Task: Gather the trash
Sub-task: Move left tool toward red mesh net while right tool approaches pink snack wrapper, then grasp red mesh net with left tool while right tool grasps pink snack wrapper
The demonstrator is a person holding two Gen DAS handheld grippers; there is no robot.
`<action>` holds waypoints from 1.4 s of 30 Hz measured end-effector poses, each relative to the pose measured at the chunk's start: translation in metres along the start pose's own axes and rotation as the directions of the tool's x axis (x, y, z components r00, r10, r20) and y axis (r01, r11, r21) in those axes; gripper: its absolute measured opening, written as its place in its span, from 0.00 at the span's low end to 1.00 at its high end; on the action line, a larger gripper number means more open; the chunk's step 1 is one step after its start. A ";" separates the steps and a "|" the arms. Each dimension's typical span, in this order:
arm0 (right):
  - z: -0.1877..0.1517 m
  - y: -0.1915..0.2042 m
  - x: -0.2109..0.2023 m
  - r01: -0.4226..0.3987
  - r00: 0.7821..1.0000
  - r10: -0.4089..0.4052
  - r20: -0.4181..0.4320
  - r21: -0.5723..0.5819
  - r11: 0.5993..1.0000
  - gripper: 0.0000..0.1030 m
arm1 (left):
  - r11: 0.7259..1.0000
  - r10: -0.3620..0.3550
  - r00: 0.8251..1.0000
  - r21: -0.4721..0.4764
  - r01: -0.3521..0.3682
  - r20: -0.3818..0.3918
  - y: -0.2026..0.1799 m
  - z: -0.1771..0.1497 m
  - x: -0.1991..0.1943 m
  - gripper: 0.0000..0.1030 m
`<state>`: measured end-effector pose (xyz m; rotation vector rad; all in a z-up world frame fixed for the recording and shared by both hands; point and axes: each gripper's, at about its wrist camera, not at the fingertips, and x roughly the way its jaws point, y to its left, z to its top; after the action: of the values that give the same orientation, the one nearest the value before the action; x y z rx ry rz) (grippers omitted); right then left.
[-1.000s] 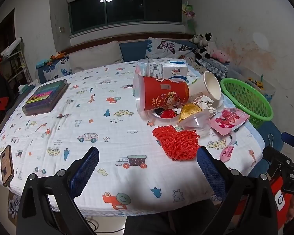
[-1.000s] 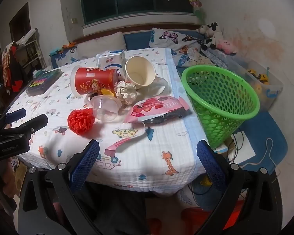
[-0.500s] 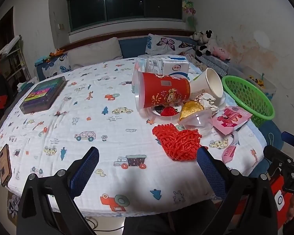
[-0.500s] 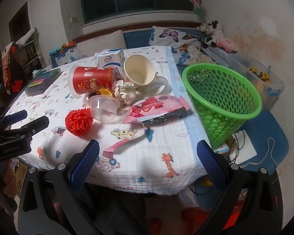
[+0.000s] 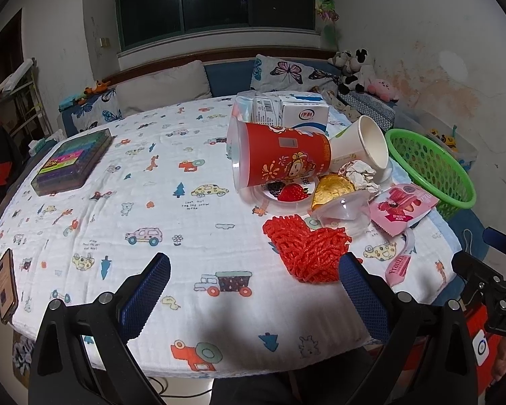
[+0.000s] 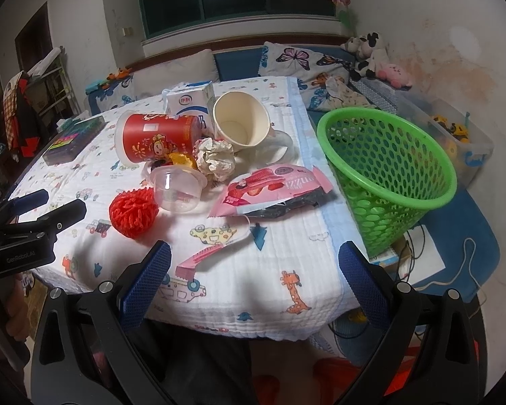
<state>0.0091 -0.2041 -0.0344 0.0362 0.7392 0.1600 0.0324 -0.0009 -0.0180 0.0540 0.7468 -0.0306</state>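
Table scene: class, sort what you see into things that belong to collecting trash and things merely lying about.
Belongs to the job:
green basket
crumpled paper
pink wrapper
paper cup
red tub
clear cup
milk carton

Lying about:
marker case
phone
plush toys
butterfly pillow

The table [image 5: 192,243] has a cloth with little cars on it. Ahead of the left jaws, to the right, lie a red cup [image 5: 283,158], a red scrubber [image 5: 307,246] and a pink wrapper [image 5: 401,207]. A flat box [image 5: 72,162] sits far left.
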 end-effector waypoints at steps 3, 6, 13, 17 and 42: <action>0.002 0.000 0.003 -0.002 1.000 0.002 -0.005 -0.001 1.000 0.96 | 1.000 -0.002 1.000 0.001 0.002 -0.006 0.000 0.002 0.003 0.94; 0.005 -0.001 0.007 -0.004 1.000 0.004 -0.011 -0.003 1.000 0.96 | 1.000 -0.004 1.000 0.001 0.004 -0.012 -0.002 0.004 0.007 0.94; 0.009 -0.006 0.017 -0.004 1.000 0.004 -0.026 0.000 1.000 0.96 | 1.000 -0.014 0.999 0.001 0.014 -0.033 -0.003 0.007 0.018 0.94; 0.012 -0.011 0.023 -0.001 0.999 0.001 -0.032 0.008 1.000 0.96 | 1.000 -0.024 0.999 0.002 0.024 -0.047 -0.005 0.009 0.024 0.94; 0.029 -0.060 0.091 -0.181 0.975 0.204 -0.088 0.218 0.959 0.96 | 0.990 -0.143 0.977 -0.021 0.141 -0.158 -0.026 0.015 0.075 0.94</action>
<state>0.1027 -0.2479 -0.0796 0.3029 0.8606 0.2716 0.0960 -0.0279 -0.0593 -0.0063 0.9098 -0.1603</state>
